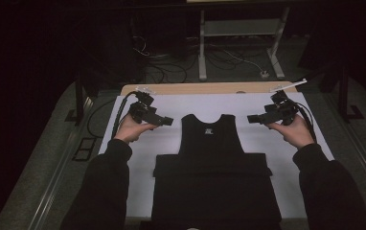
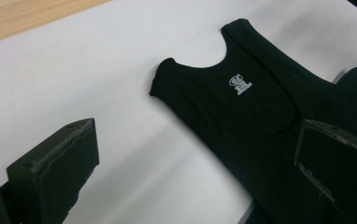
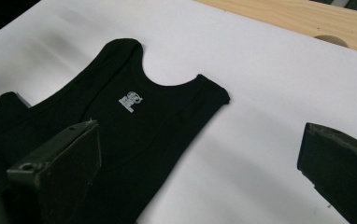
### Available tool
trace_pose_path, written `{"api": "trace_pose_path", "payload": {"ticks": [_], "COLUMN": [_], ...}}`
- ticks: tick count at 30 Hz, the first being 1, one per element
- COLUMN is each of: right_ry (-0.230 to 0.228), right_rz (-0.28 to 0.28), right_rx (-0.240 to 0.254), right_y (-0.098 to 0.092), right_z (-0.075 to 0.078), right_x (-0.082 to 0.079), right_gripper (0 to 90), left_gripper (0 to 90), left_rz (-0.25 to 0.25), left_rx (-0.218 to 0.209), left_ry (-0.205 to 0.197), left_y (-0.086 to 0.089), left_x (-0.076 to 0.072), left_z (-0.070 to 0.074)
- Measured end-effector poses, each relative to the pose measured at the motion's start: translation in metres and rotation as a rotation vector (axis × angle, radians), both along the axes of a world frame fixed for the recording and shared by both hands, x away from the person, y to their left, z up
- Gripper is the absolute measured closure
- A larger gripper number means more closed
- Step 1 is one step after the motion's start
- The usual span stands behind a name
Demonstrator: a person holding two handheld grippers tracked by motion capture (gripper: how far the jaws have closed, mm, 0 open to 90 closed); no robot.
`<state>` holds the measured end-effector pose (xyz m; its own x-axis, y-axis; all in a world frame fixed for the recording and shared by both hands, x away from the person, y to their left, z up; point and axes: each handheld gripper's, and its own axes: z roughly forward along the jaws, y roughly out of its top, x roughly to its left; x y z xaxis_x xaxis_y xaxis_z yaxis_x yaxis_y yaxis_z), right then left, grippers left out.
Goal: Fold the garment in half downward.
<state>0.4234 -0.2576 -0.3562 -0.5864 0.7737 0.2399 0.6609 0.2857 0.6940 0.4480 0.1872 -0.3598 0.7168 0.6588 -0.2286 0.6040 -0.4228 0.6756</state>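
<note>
A black sleeveless top point(image 1: 211, 143) lies flat on the white sheet point(image 1: 181, 108), neck towards the far edge, with its lower part folded up into a wider black band. A small white label sits below the neckline point(image 2: 239, 84) point(image 3: 130, 101). My left gripper point(image 1: 164, 121) hovers left of the top's shoulder, jaws wide apart and empty. My right gripper point(image 1: 254, 118) hovers right of the other shoulder, also open and empty. In the left gripper view the top point(image 2: 260, 107) lies ahead and right; in the right gripper view the top point(image 3: 134, 126) lies ahead and left.
The white sheet covers a wooden table whose bare far edge point(image 1: 210, 88) shows a round hole point(image 3: 332, 40). Beyond it stand a white metal frame point(image 1: 238, 38) and floor cables. Bare sheet lies on both sides of the top.
</note>
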Motion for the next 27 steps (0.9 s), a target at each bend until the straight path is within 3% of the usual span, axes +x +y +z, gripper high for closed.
{"api": "trace_pose_path", "payload": {"ticks": [27], "right_ry": [0.051], "right_rz": [0.026], "right_rx": [-0.020], "right_y": [0.023], "right_z": [-0.034], "right_x": [0.016], "right_gripper": [0.0], "left_gripper": [0.0], "left_rz": [-0.022], "left_rx": [-0.002], "left_ry": [0.038], "left_y": [-0.022], "left_x": [0.006], "left_z": [-0.029]}}
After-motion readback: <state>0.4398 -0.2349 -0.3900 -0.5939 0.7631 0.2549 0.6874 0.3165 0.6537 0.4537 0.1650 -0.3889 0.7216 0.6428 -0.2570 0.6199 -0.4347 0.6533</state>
